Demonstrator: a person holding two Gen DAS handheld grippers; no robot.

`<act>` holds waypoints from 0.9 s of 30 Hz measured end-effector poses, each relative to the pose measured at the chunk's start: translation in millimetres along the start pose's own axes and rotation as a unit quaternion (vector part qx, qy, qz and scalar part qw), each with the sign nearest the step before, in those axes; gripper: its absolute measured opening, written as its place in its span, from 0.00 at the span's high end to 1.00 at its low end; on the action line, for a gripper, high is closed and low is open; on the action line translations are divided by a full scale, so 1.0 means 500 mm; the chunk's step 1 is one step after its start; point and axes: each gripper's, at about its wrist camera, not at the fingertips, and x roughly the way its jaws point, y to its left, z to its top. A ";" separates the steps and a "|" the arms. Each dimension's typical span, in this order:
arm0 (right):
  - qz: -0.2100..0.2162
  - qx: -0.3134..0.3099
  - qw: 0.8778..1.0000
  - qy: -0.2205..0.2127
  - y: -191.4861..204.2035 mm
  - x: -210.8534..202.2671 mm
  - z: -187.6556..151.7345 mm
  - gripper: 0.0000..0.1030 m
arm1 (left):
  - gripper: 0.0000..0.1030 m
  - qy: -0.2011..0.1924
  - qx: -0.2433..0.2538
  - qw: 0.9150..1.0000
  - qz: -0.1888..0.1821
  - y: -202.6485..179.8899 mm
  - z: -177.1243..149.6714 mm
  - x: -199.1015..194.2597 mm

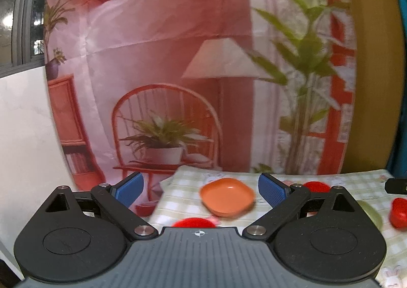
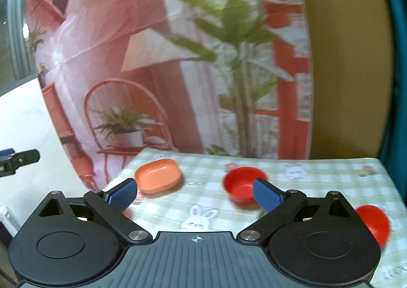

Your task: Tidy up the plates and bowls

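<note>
An orange squarish plate (image 1: 227, 200) lies on the checked tablecloth (image 1: 356, 186); it also shows in the right wrist view (image 2: 158, 179). My left gripper (image 1: 201, 190) is open and empty, above and short of the plate. A red bowl (image 2: 241, 185) stands mid-table, partly behind my right fingertip (image 2: 265, 197). My right gripper (image 2: 194, 195) is open and empty above the cloth. Another red bowl (image 2: 376, 223) sits at the right. In the left wrist view, red bowls show at the back (image 1: 316, 186), at the right (image 1: 398, 213) and just under the gripper body (image 1: 193, 222).
A printed backdrop (image 1: 178, 59) of a room with chair and plants hangs behind the table. A white wall panel (image 1: 25, 148) is at the left. The table's left edge (image 2: 119, 173) drops off near the orange plate. The left gripper's tip (image 2: 17, 159) shows in the right wrist view.
</note>
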 end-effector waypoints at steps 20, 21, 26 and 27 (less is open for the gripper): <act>0.019 -0.027 0.999 0.037 0.095 0.404 0.116 0.31 | 0.11 0.062 -0.097 0.993 0.009 0.135 0.057 0.321; 0.020 -0.031 0.999 0.040 0.092 0.425 0.116 0.32 | 0.11 0.069 -0.107 0.992 0.008 0.134 0.050 0.348; 0.019 -0.052 0.996 0.072 0.079 0.561 0.100 0.40 | 0.11 0.106 -0.149 0.983 -0.003 0.122 -0.008 0.467; 0.019 -0.053 0.995 0.081 0.078 0.586 0.095 0.42 | 0.12 0.120 -0.149 0.982 0.000 0.116 -0.019 0.496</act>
